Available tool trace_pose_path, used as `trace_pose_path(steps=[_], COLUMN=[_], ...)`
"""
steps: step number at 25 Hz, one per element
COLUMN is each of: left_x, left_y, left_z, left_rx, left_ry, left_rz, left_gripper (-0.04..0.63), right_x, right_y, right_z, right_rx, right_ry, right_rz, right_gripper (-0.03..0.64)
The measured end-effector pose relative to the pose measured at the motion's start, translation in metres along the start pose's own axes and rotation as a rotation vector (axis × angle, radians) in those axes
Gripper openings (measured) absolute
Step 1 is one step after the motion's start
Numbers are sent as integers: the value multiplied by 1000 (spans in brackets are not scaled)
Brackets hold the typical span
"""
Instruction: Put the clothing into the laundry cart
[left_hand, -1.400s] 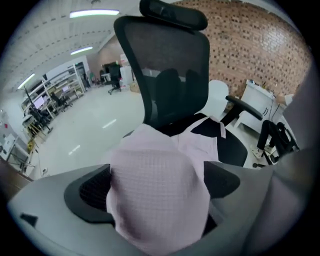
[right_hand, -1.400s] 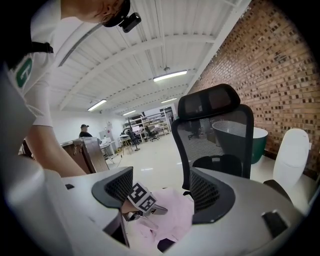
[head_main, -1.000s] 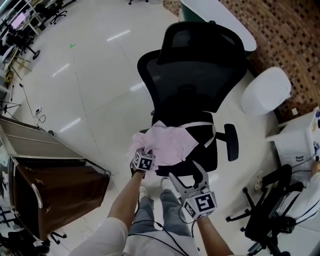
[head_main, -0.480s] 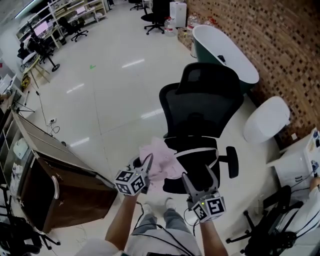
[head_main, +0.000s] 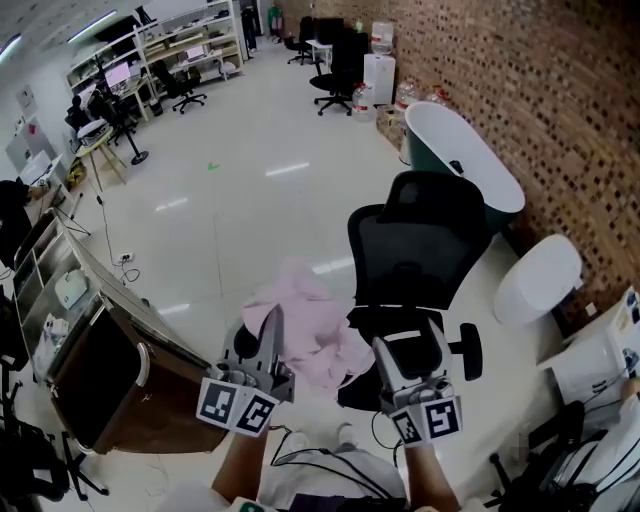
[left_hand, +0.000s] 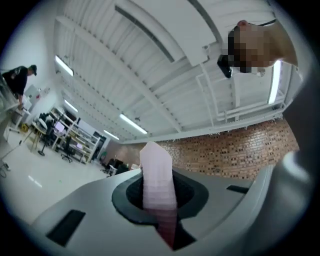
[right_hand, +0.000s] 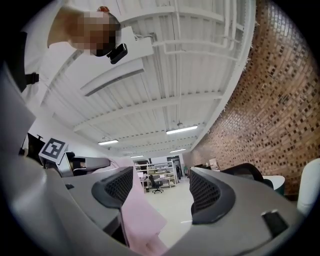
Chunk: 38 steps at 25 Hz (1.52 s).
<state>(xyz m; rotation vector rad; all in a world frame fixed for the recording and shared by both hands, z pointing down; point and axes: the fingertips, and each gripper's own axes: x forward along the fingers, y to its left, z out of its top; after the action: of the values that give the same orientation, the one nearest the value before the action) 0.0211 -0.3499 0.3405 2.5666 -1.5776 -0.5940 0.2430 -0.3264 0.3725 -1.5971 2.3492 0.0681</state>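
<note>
A pink garment (head_main: 312, 338) hangs off the floor in front of the black office chair (head_main: 420, 245). My left gripper (head_main: 272, 320) is shut on a fold of it; in the left gripper view a strip of the pink cloth (left_hand: 157, 180) is pinched between the jaws of that gripper (left_hand: 160, 202). My right gripper (head_main: 410, 342) is held up beside it, open and empty. In the right gripper view the pink garment (right_hand: 141, 220) hangs just left of that gripper (right_hand: 162, 192), outside the gap. The brown laundry cart (head_main: 100, 372) stands at the lower left, its top open.
A white-and-green tub (head_main: 462, 150) and a white rounded bin (head_main: 538, 280) stand by the brick wall at right. Another black chair base (head_main: 555, 470) and a white desk (head_main: 600, 350) are at lower right. Desks and chairs fill the far room.
The left gripper has lifted the pink garment off the chair seat and carried it up and to the left. The right gripper has risen too. The head view has tilted up.
</note>
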Motion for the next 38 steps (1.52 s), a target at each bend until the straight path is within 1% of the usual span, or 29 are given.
trace_pose_path(steps=[2, 4, 6, 10, 12, 14, 17, 19, 21, 22, 24, 26, 27, 29, 30, 31, 32, 33, 34, 35, 36, 37, 38], left_x=[-16, -29, -40, -65, -86, -109, -142, -171, -205, -221, -244, -261, -272, -296, -305, -312, -318, -323, -328, -335, -345, -358, -371], left_y=[-4, -3, 5, 21, 33, 45, 56, 66, 80, 89, 110, 136, 151, 184, 201, 220, 243, 270, 297, 323, 346, 364, 378], left_z=[26, 41, 46, 55, 70, 94, 152, 206, 266, 296, 351, 402, 426, 467, 481, 487, 483, 467, 441, 407, 369, 330, 296], left_rx=[99, 165, 187, 198, 204, 215, 249, 309, 409, 464, 577, 691, 743, 828, 868, 908, 934, 934, 905, 856, 790, 717, 657], left_ry=[-56, -84, -90, -91, -105, -136, -202, -260, -318, -340, -373, -395, -400, -394, -372, -323, -238, -121, 16, 156, 284, 389, 463], left_rz=[19, 42, 75, 156, 205, 257, 348, 439, 538, 577, 627, 655, 689, 784, 824, 864, 900, 927, 942, 949, 952, 954, 955], left_gripper=[31, 31, 31, 31, 31, 31, 31, 31, 31, 31, 31, 31, 31, 31, 31, 31, 32, 36, 47, 86, 227, 387, 498], right_x=[5, 12, 19, 33, 41, 50, 60, 68, 76, 78, 81, 86, 88, 88, 86, 83, 80, 78, 76, 74, 72, 70, 69], right_y=[15, 31, 47, 78, 101, 126, 158, 186, 219, 234, 262, 292, 307, 335, 347, 357, 366, 373, 379, 384, 389, 394, 399], right_z=[12, 18, 19, 17, 15, 14, 22, 28, 28, 26, 17, 3, -3, -10, -11, -12, -12, -13, -15, -18, -21, -23, -25], right_rx=[-10, -12, -4, 13, 22, 37, 65, 92, 123, 133, 148, 170, 183, 206, 215, 222, 227, 232, 236, 238, 239, 239, 239], right_ry=[-30, -46, -50, -46, -43, -38, -35, -37, -40, -43, -46, -46, -45, -37, -30, -23, -16, -9, -1, 8, 18, 28, 35], right_rz=[24, 56, 92, 177, 228, 285, 376, 461, 551, 582, 627, 682, 714, 767, 788, 808, 824, 838, 849, 859, 869, 879, 887], right_gripper=[367, 367, 367, 367, 367, 367, 367, 367, 367, 367, 367, 367, 367, 367, 367, 367, 367, 367, 367, 367, 367, 367, 367])
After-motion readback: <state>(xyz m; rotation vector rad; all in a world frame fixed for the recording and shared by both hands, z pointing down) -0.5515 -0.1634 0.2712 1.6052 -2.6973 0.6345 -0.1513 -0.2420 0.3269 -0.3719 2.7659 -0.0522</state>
